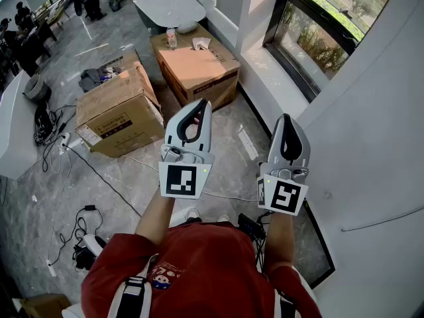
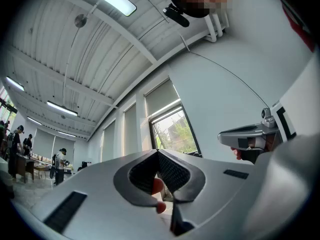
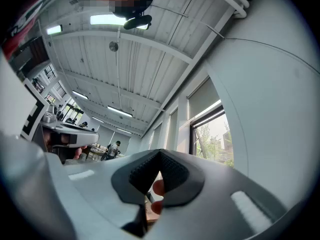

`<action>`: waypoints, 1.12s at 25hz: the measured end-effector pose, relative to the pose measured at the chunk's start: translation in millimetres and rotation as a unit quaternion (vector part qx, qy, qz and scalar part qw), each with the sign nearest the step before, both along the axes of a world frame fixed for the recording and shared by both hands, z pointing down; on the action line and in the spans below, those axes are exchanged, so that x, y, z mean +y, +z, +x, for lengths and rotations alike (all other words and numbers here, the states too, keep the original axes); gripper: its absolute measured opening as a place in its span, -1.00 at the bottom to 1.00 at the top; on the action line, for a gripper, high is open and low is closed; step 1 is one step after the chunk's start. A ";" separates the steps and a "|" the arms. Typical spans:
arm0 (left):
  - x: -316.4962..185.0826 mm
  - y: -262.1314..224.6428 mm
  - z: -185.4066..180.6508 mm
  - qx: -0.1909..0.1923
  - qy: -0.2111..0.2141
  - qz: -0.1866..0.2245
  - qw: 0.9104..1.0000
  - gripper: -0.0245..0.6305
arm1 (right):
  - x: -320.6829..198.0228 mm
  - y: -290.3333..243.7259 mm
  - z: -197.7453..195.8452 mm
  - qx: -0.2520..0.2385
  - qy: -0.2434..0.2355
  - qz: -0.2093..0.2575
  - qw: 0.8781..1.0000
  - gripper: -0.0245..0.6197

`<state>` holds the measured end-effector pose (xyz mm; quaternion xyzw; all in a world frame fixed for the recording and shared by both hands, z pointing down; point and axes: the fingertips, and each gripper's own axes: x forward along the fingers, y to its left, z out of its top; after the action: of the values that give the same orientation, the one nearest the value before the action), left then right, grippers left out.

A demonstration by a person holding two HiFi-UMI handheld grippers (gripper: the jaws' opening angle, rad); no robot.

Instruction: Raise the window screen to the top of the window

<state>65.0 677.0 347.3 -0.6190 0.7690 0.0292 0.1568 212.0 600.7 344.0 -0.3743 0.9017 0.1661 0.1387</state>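
Observation:
The window (image 1: 317, 35) is set in the white wall ahead on the right, with trees outside. Its grey screen (image 2: 162, 95) covers the upper part of the glass in the left gripper view, and the screen (image 3: 204, 99) also shows in the right gripper view above the clear pane (image 3: 215, 136). My left gripper (image 1: 206, 103) is shut and holds nothing. My right gripper (image 1: 285, 116) is also shut and empty. Both point a little upward, side by side, short of the window. In each gripper view the jaws meet in front of the camera.
Two cardboard boxes (image 1: 118, 114) (image 1: 199, 70) stand on the grey floor ahead, one with a bottle (image 1: 171, 37) on it. A white table (image 1: 169, 2) is behind them. Cables (image 1: 79, 227) lie at the left. People stand far off in the room (image 2: 59, 165).

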 end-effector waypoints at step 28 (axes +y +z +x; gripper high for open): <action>-66.7 42.4 72.7 0.029 0.007 -0.039 0.999 -0.91 | -66.6 37.6 80.3 -0.004 0.014 -0.024 1.000 -0.90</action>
<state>137.6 610.4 389.7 -0.6291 0.7693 0.0178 0.1100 292.3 534.2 381.6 -0.3909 0.8994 0.1448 0.1314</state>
